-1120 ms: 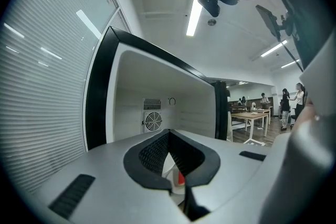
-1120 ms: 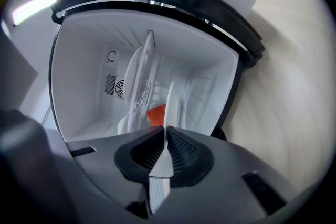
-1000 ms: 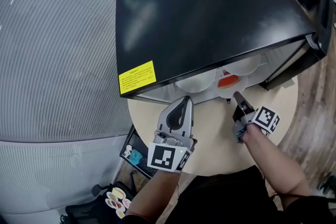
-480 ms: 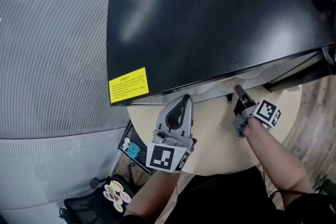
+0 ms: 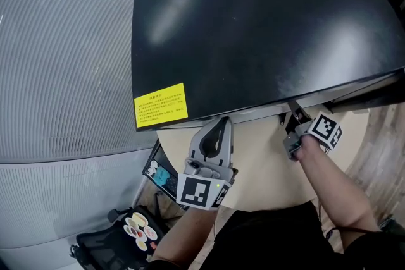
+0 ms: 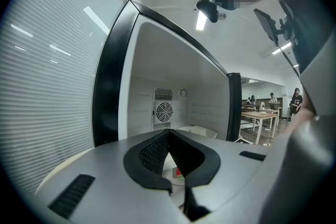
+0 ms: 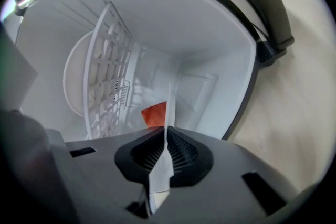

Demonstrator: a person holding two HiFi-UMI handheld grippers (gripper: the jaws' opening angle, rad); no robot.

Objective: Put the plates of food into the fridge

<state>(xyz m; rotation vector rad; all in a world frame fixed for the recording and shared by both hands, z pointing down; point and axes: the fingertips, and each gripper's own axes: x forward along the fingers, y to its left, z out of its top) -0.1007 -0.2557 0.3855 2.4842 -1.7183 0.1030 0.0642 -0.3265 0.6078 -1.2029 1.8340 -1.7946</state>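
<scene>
The right gripper now has its tip under the front edge of the black fridge, further in than a second ago. Its jaws are almost closed and pinch the thin white rim of a plate. The red food on that plate is already inside the fridge. I think this plate is nearly in its place and only needs to be set down and let go.

In the head view, the fridge top now hides the plates that showed before.

The left gripper waits in front of the open fridge. Its jaws are pressed together with nothing in them.

A white wire shelf sits close above the held plate, and what looks like another white plate lies on it. The held plate has to stay flat and low so it does not bump the shelf. The fridge stands on a round table and has a yellow sticker on top.
</scene>
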